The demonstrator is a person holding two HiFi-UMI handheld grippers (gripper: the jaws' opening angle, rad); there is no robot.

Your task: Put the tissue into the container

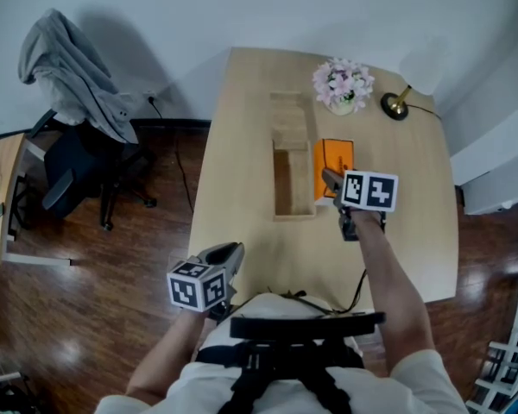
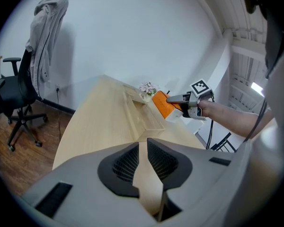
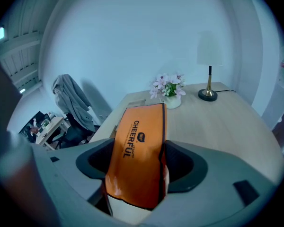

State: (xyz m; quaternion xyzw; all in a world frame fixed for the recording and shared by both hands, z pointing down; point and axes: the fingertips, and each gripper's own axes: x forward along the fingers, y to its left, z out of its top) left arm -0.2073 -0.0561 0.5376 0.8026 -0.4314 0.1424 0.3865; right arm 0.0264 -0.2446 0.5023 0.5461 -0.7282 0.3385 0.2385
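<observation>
An orange tissue pack [image 3: 137, 150] is clamped between the jaws of the right gripper [image 1: 332, 179], its printed face turned up. The pack is held over the table [image 1: 242, 145], just beside the right wall of the long wooden container [image 1: 293, 215], which is laid lengthwise along the table's middle. Whether the pack is touching the tabletop cannot be told. The left gripper [image 1: 229, 255] is held at the table's near edge, toward the near left corner, well apart from the container; its jaws are drawn close with only a narrow slit left, and nothing is found between them. A vase of flowers [image 1: 343, 84] and a lamp [image 1: 395, 104] are set by the far right corner. A chair [image 1: 69, 171] draped with a grey garment [image 1: 73, 72] is seen on the floor beyond the table's left edge.
</observation>
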